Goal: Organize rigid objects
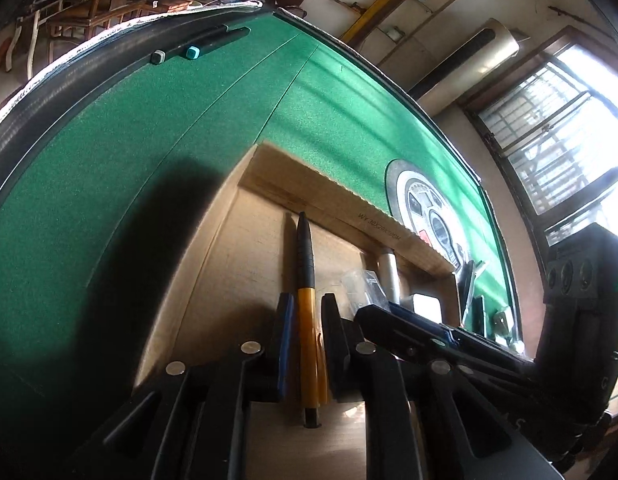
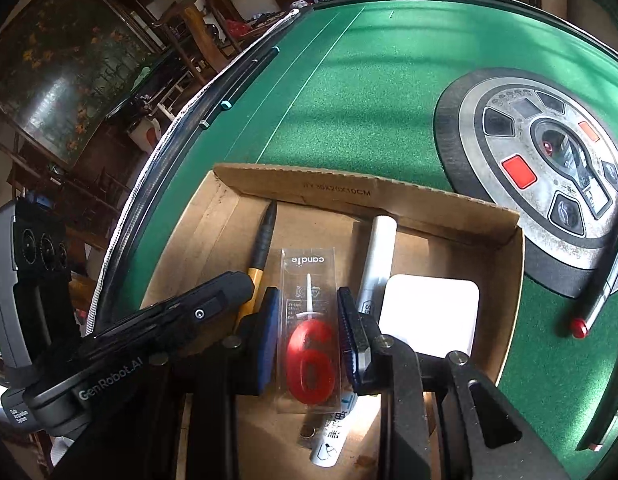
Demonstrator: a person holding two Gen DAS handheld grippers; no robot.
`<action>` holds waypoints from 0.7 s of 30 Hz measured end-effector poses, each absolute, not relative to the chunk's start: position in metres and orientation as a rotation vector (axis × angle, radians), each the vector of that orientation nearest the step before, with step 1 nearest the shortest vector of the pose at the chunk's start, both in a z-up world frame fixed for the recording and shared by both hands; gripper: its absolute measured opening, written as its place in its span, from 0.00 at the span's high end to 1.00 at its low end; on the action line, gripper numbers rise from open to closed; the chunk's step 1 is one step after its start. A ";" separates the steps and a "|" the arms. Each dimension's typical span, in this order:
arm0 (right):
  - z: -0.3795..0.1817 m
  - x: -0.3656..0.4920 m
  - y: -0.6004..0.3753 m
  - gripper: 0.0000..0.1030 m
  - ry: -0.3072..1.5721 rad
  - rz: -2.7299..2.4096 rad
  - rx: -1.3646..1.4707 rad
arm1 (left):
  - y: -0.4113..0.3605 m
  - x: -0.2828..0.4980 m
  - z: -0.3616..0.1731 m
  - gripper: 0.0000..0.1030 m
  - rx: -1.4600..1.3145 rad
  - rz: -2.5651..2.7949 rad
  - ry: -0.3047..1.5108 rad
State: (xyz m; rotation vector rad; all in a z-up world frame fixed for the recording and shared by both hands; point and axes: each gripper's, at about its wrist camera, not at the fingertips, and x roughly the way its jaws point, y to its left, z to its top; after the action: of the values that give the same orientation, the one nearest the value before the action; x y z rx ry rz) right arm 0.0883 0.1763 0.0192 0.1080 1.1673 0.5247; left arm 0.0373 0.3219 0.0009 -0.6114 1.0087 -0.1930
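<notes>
Nearest, my left gripper [image 1: 305, 344] angles down into the cardboard box [image 1: 341, 204], its jaws parted either side of the yellow-and-black pen [image 1: 305, 280], pads clear. My right gripper [image 2: 309, 332] clamps the packaged red "6" candle [image 2: 309, 360] above the box floor. Only the right view shows the red-tipped pen [image 2: 593, 304] by the round control panel [image 2: 481, 136]; beyond lie markers [image 1: 197, 46].
</notes>
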 end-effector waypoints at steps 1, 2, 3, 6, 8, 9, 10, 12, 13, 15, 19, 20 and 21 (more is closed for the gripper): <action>0.020 0.087 0.176 0.73 1.160 0.518 0.104 | 0.323 0.035 0.003 0.81 -0.620 -0.188 1.005; 0.020 0.087 0.175 0.72 1.156 0.518 0.111 | 0.325 0.033 0.005 0.78 -0.624 -0.190 1.000; 0.021 0.087 0.173 0.70 1.157 0.523 0.123 | 0.324 0.032 0.007 0.76 -0.624 -0.193 0.994; 0.028 0.084 0.164 0.61 1.128 0.534 0.168 | 0.324 0.021 0.019 0.60 -0.617 -0.189 0.963; 0.037 0.080 0.155 0.56 1.091 0.544 0.181 | 0.320 0.011 0.031 0.39 -0.578 -0.162 0.933; 0.043 0.076 0.151 0.53 1.069 0.542 0.177 | 0.318 0.005 0.037 0.34 -0.551 -0.135 0.912; 0.048 0.071 0.146 0.49 1.046 0.537 0.167 | 0.316 -0.002 0.043 0.32 -0.531 -0.115 0.887; 0.060 0.061 0.134 0.45 0.996 0.518 0.138 | 0.311 -0.015 0.054 0.32 -0.507 -0.113 0.850; 0.065 0.055 0.127 0.43 0.967 0.504 0.123 | 0.307 -0.022 0.058 0.31 -0.498 -0.110 0.835; 0.076 0.043 0.111 0.38 0.904 0.462 0.089 | 0.300 -0.035 0.069 0.32 -0.465 -0.094 0.797; 0.088 0.023 0.074 0.29 0.785 0.345 0.004 | 0.287 -0.063 0.085 0.26 -0.422 -0.048 0.723; 0.089 0.021 0.064 0.29 0.765 0.313 -0.013 | 0.282 -0.069 0.086 0.26 -0.419 -0.039 0.709; 0.088 0.018 0.056 0.29 0.745 0.279 -0.032 | 0.277 -0.074 0.088 0.25 -0.414 -0.034 0.699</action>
State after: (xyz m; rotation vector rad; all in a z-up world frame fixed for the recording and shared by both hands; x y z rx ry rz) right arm 0.0179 0.0556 0.0884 -0.0324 0.7452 0.2795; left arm -0.0743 0.2774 0.0877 -0.4145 0.6989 -0.0338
